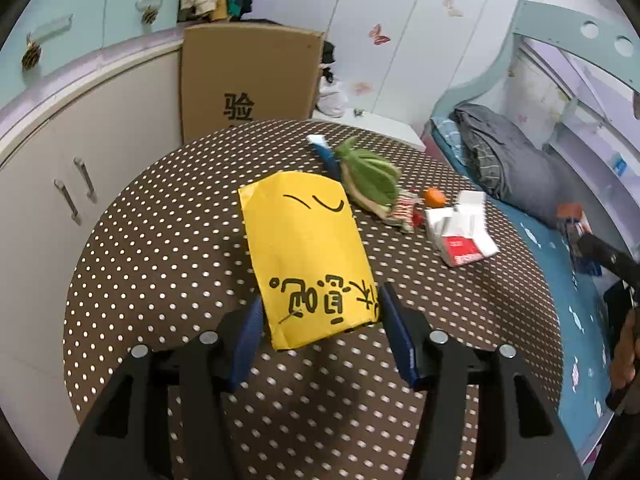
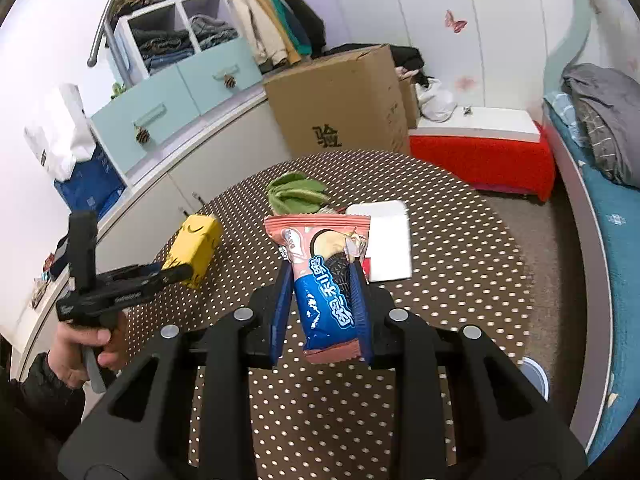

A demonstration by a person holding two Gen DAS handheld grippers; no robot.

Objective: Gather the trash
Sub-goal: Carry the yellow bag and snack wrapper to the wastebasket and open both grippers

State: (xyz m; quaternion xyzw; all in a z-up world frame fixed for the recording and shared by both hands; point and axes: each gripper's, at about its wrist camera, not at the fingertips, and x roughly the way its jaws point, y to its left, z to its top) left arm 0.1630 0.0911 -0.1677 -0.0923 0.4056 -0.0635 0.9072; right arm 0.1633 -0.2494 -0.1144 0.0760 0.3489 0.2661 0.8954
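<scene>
A yellow paper bag [image 1: 308, 256] with black writing stands on the round polka-dot table [image 1: 160, 240]. My left gripper [image 1: 320, 320] is shut on its near end, one blue finger on each side; it also shows in the right wrist view [image 2: 196, 248]. My right gripper [image 2: 320, 300] is shut on a pink and blue snack wrapper [image 2: 324, 276] and holds it above the table. Green leafy scraps [image 1: 372, 180] [image 2: 296, 194], a small orange [image 1: 435, 197], a striped wrapper [image 1: 404, 210] and a white tissue pack [image 1: 460, 232] [image 2: 388, 240] lie on the table's far side.
A large cardboard box [image 1: 248, 76] [image 2: 340, 108] stands behind the table. White cabinets [image 1: 60, 184] run along the left. A bed with blue sheet [image 1: 568, 260] is on the right. A red-covered low bench [image 2: 480, 156] stands by the wall.
</scene>
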